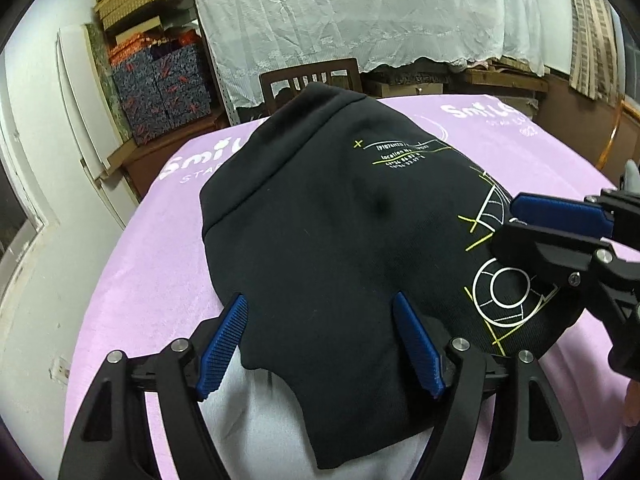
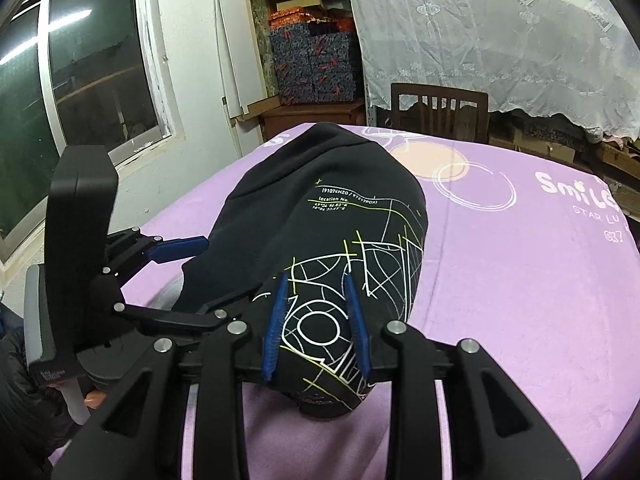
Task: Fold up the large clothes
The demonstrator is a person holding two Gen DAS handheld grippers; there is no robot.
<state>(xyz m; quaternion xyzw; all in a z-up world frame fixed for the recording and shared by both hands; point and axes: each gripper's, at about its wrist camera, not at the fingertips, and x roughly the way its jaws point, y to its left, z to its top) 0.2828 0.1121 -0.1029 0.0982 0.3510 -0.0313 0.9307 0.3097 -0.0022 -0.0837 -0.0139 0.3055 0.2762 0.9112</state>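
Note:
A black sweatshirt (image 1: 320, 220) with white and yellow line print lies folded into a long bundle on the purple cloth (image 1: 160, 272); it also shows in the right wrist view (image 2: 320, 208). My left gripper (image 1: 320, 320) is open, its blue pads (image 1: 224, 344) straddling the near end of the sweatshirt. My right gripper (image 2: 316, 304) is open, with its pads (image 2: 276, 320) to either side of the printed near edge. It shows from the side in the left wrist view (image 1: 516, 216).
A wooden chair (image 2: 440, 108) stands at the table's far edge. Stacked boxes (image 2: 316, 68) on a cabinet and a lace curtain (image 2: 480, 40) are behind. A window (image 2: 80, 80) is at the left. A grey garment (image 1: 260, 420) lies under the sweatshirt's near end.

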